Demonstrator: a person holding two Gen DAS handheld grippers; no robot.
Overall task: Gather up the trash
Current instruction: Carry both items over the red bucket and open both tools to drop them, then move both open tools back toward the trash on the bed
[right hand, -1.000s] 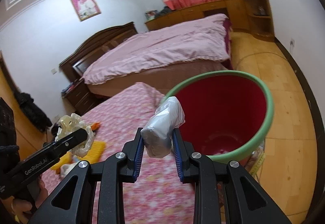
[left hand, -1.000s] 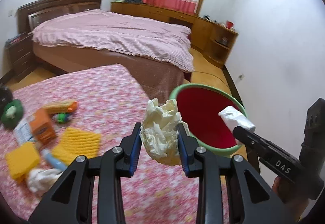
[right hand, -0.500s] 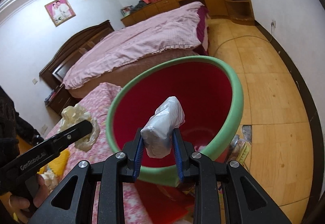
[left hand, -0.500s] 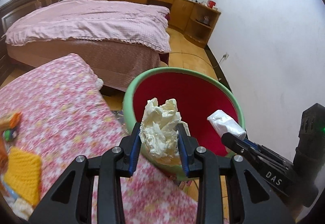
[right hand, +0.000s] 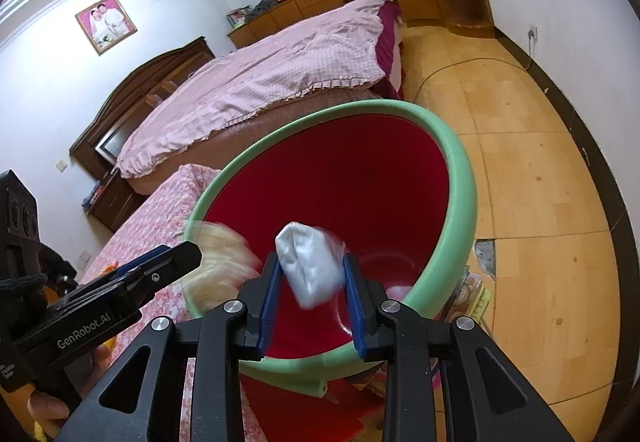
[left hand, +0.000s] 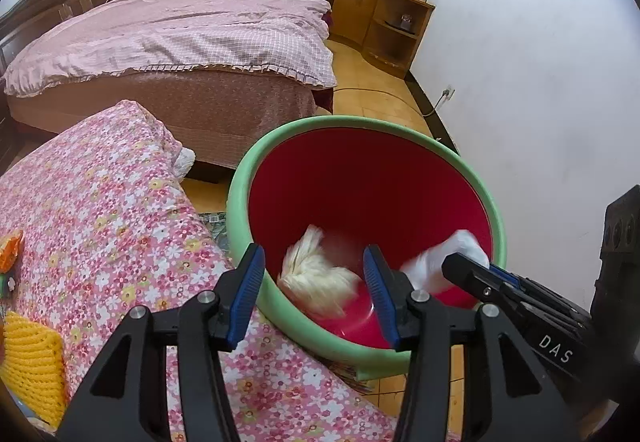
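Looking from your left side first, the yellow knitted cloth (left hand: 30,358) lies at the edge of the flowered pink tablecloth (left hand: 108,217), well apart from the bin. Your left gripper (left hand: 314,284) hangs over the near rim of the green bin (left hand: 240,197), its blue-padded jaws spread wide with nothing between them. The crumpled cream paper (left hand: 316,274) is blurred with motion inside the red interior, free of both pads, low against the near wall.

Further right, your right gripper (right hand: 310,284) also sits above the bin's mouth, its jaws parted. The white plastic wad (right hand: 310,268) is between the pads, and it is blurred as well; you cannot tell from either view whether either pad touches it. In the left wrist view that wad (left hand: 444,258) shows just past the right gripper's tip, over the red interior near the bin's right wall. Behind the bin stands the bed (left hand: 180,33) with its pink checked cover.
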